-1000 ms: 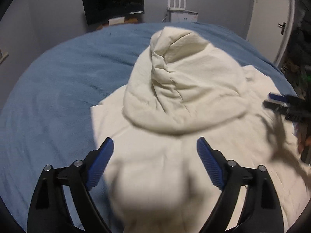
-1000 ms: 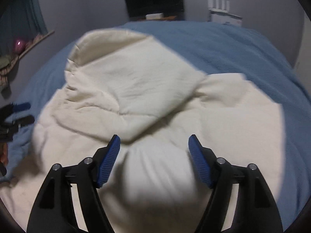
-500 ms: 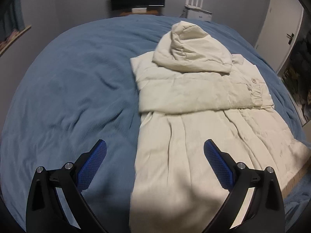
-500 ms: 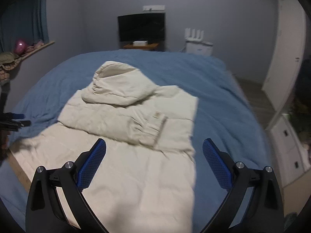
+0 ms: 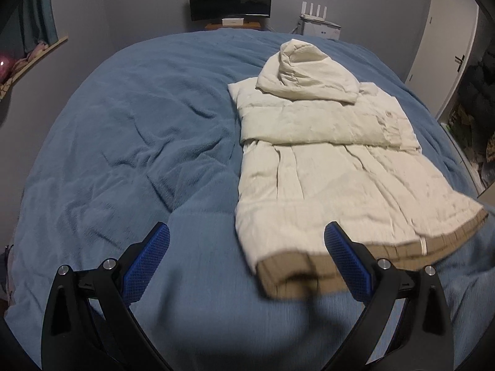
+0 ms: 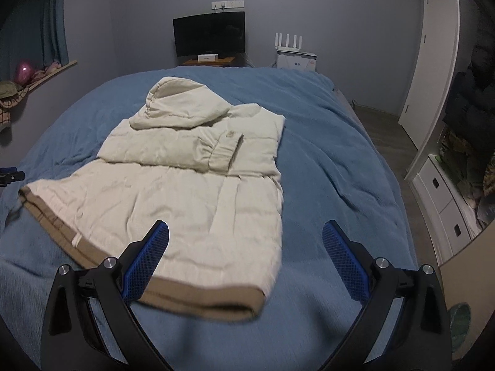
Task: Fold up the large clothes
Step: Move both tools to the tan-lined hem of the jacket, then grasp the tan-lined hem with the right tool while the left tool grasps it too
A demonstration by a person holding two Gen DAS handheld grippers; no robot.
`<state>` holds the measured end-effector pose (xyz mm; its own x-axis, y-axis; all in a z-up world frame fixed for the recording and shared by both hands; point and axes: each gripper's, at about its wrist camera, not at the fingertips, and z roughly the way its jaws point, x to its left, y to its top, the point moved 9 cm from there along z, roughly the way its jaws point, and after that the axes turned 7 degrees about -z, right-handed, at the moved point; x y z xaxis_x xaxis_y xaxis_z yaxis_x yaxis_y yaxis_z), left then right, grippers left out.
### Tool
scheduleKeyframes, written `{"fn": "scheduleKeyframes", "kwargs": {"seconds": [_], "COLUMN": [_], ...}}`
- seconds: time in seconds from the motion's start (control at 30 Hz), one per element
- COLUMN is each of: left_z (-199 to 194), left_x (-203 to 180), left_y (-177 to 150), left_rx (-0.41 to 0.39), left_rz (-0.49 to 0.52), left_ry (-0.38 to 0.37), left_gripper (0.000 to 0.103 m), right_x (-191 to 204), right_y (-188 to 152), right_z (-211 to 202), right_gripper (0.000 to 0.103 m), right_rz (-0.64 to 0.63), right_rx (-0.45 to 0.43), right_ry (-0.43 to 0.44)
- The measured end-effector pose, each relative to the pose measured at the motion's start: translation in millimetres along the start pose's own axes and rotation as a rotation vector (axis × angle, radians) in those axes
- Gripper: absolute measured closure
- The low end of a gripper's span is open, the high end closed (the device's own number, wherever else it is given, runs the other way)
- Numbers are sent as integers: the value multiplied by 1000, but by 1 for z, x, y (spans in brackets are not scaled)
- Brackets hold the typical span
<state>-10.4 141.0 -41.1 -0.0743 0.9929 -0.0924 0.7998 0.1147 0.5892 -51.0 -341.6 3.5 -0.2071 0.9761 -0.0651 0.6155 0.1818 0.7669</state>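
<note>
Both claws, the left gripper [image 5: 247,255] and the right gripper [image 6: 245,253], stand wide apart with nothing between their blue pads, held above the near end of the blue bed [image 5: 130,130]. Beyond them the cream hooded jacket [image 6: 191,185] lies flat on the bed, its hood [image 5: 304,68] turned down onto the chest, a sleeve [image 6: 173,148] laid across the body and the tan hem [image 6: 198,300] nearest. I judge the folding about half done, with the long lower body left to double up; no container shows.
</note>
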Motion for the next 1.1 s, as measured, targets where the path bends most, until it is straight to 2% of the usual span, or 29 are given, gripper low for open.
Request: {"fn": "scheduleKeyframes", "kwargs": {"seconds": [0.17, 0.37, 0.5, 0.57, 0.7, 0.8, 0.93, 1.1], "left_z": [-10, -7, 2, 10, 18, 25, 29, 31], "left_x": [-9, -20, -22, -21, -25, -25, -29, -31], "left_y": [-15, -26, -29, -28, -25, -26, -33, -40], "left_rx": [24, 56, 82, 98, 110, 125, 166, 187], "left_rz": [13, 25, 2, -22, -46, -61, -83, -83], "left_ry": [-36, -57, -78, -86, -107, -111, -162, -185], "left_gripper": [7, 7, 7, 7, 7, 7, 7, 7], "right_x": [-13, -19, -10, -5, 10, 15, 21, 33], "right_y": [-22, -50, -61, -62, -62, -65, -65, -69], "right_z": [-12, -7, 6, 13, 31, 46, 52, 59], "right_gripper": [8, 8, 8, 8, 8, 8, 8, 8], "right_rz": [32, 67, 73, 71, 93, 108, 119, 77], "right_rx": [30, 99, 146, 164, 217, 272, 308, 340], "right_ry": [8, 32, 88, 109, 209, 229, 258, 276]}}
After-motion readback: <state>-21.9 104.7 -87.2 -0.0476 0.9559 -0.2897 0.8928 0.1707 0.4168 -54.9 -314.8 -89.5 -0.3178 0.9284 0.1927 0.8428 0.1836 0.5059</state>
